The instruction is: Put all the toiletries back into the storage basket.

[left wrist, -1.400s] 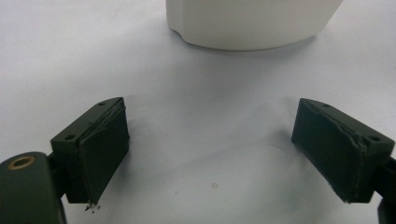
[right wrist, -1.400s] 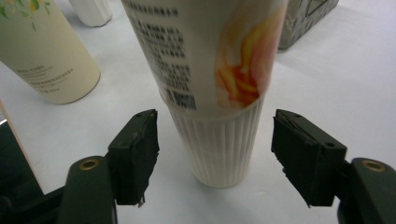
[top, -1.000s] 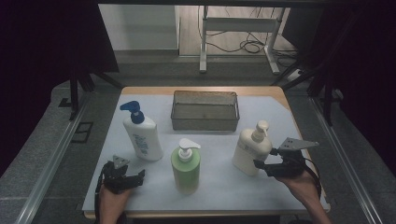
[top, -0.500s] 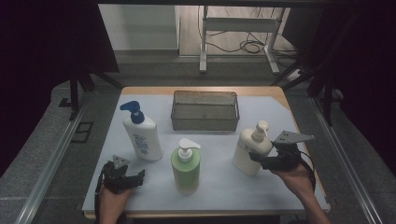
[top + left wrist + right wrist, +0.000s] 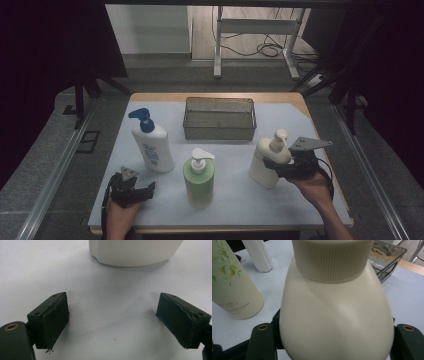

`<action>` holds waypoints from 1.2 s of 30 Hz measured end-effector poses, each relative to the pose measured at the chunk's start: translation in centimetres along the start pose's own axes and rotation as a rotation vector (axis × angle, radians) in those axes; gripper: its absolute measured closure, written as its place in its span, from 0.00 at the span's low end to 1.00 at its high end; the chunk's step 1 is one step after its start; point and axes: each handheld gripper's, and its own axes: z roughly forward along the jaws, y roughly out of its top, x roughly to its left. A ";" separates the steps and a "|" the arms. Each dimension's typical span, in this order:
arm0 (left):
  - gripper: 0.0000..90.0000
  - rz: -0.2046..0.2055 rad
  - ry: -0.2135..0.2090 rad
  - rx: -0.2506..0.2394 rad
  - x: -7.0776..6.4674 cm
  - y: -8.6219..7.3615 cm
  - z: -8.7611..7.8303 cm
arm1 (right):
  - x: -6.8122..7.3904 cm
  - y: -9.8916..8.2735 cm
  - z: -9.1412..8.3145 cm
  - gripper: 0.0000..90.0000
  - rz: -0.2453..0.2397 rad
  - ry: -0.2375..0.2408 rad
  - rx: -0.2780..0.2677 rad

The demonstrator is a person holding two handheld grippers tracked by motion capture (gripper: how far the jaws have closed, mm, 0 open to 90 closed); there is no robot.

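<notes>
A cream pump bottle (image 5: 260,172) stands at the right of the white mat, leaning a little. My right gripper (image 5: 268,162) comes in from its right. Its jaws have just been closing and now press on both sides of the bottle's body (image 5: 337,315) below the ribbed collar. At the mat's front left my left gripper (image 5: 150,186) rests low and open, nothing between its jaws (image 5: 113,298). Ahead of it is the base of a white bottle with a blue pump (image 5: 135,252) (image 5: 152,147). A green pump bottle (image 5: 199,180) stands at the front centre.
A metal mesh basket (image 5: 219,132) sits at the back centre of the mat, also seen past the cream bottle (image 5: 392,257). The green bottle (image 5: 232,290) and the white one (image 5: 258,255) stand beyond the right gripper. Table edges lie close to both hands.
My right gripper has edged left and slightly up against the cream bottle, with its jaws drawn in on it. The left gripper and the other bottles have stayed put.
</notes>
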 end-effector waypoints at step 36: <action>0.12 0.004 -0.001 0.000 0.0 0.0 0.0 | 0.4 2.7 -0.5 0.42 -0.019 -0.031 0.012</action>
